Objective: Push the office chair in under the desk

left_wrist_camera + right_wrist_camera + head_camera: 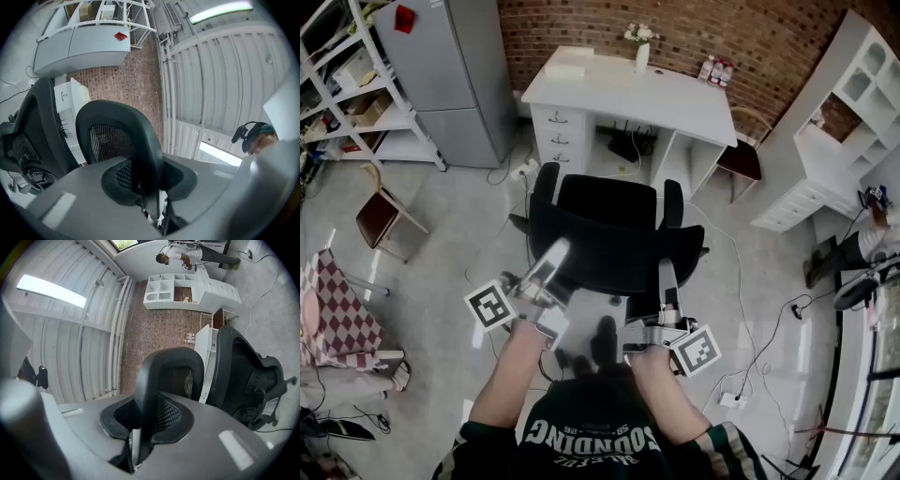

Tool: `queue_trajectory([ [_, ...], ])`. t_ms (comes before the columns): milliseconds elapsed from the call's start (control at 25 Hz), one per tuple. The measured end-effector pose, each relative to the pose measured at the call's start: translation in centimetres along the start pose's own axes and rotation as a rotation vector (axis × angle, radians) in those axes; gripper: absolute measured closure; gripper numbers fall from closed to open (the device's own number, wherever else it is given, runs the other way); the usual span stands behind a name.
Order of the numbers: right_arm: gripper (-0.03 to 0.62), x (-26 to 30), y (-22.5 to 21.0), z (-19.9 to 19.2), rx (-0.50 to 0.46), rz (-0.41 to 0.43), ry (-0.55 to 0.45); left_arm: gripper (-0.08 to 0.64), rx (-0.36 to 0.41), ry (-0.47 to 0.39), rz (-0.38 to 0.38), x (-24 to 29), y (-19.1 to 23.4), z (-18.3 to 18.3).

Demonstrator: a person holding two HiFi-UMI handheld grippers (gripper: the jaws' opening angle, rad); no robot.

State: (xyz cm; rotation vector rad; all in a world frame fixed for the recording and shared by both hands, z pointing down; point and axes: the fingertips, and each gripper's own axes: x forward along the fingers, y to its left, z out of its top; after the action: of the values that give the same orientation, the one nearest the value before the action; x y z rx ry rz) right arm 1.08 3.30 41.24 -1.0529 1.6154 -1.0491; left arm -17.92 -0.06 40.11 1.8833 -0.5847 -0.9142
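A black office chair stands on the floor just in front of a white desk, its seat facing the desk's knee gap. My left gripper grips the left side of the backrest's top rim, and my right gripper grips the right side. In the left gripper view the black rim runs down between the jaws of the left gripper, which press on it. The right gripper view shows the same: the rim is pinched in the right gripper.
A vase and bottles stand on the desk. A grey cabinet and shelves are at the left, with a small chair. A brown chair and white shelving are at the right. Cables lie on the floor.
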Motion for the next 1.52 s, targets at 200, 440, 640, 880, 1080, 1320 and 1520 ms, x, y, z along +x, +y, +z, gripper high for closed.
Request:
queue_trajectory([
  [200,0.534,0.6,-0.8,0.0,-0.015,-0.003,-0.004,0.485,-0.014,-0.003,-0.001,0.6,1.0,0.5],
  [440,0.538,1.8,-2.0,0.4,-0.016,0.007,-0.009,0.494,-0.032,-0.002,0.005,1.9,2.6,0.9],
  [640,0.541,6.1,-3.4,2.5,-0.003,0.033,0.049,0.506,-0.018,-0.044,0.008,6.0,4.5,2.2],
  [880,0.541,9.1,-5.1,5.6,0.025,0.042,0.067,0.512,-0.008,-0.058,0.009,10.1,6.2,2.0],
  [1080,0.541,12.0,-6.1,8.0,0.040,0.065,0.096,0.512,-0.001,-0.092,0.012,13.6,7.4,2.4],
  [1320,0.540,14.5,-6.3,10.3,0.059,0.100,0.124,0.495,0.009,-0.094,0.018,16.6,8.1,2.5],
  [1520,0.538,14.8,-6.2,10.3,0.060,0.116,0.145,0.491,-0.010,-0.112,0.000,17.1,8.0,2.7],
])
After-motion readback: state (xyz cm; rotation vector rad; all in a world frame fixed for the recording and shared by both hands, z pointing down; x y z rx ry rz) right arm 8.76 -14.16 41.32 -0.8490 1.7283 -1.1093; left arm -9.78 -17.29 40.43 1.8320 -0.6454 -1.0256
